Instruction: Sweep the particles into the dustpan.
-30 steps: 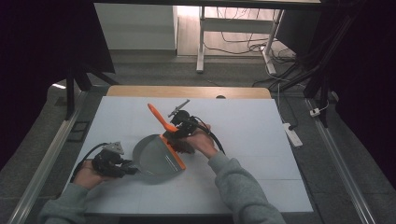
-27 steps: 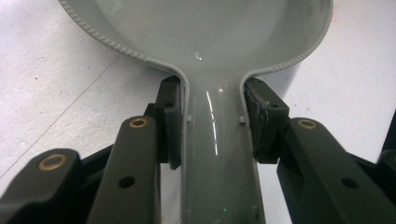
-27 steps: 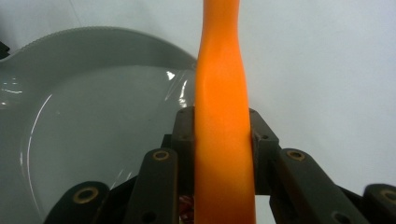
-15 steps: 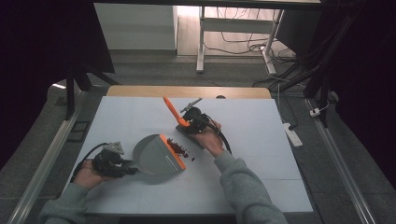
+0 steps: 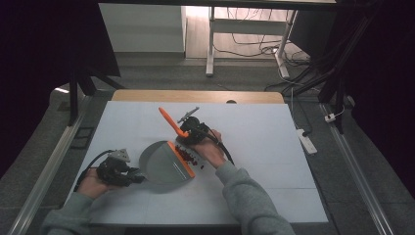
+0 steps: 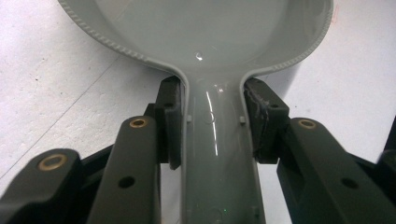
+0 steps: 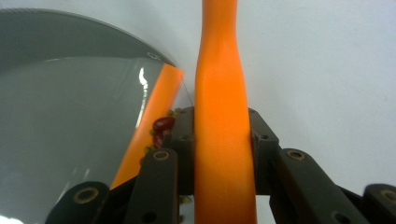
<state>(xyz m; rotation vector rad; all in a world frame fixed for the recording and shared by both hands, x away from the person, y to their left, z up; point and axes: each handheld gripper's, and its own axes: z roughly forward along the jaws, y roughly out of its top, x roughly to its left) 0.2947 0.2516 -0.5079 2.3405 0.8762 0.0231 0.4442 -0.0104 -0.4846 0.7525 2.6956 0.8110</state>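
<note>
So right now I've got the left gripper (image 5: 128, 175) clamped on the handle of the grey dustpan (image 5: 164, 162), jaws snug against both sides of the neck, pan lying flat on the table (image 5: 254, 127). The right gripper (image 5: 188, 131) is squeezed onto the orange brush (image 5: 169, 119) handle, which sticks up and away from me. The beans (image 5: 188, 155), little red bits, sit in a loose clump right at the pan's orange lip (image 5: 180, 159), a few just beside it on the table.

How I'd do the sweep, for what it's worth: keep the pan pinned down so the lip stays touching the table, otherwise beans slide under it. Drop the brush head on the far side of the clump, not on top of it, and pull in short, low strokes toward the lip. Fast flicks probably scatter them sideways. I can't see the bristles from the right gripper view, so I'd trust the high view for lining up.
</note>
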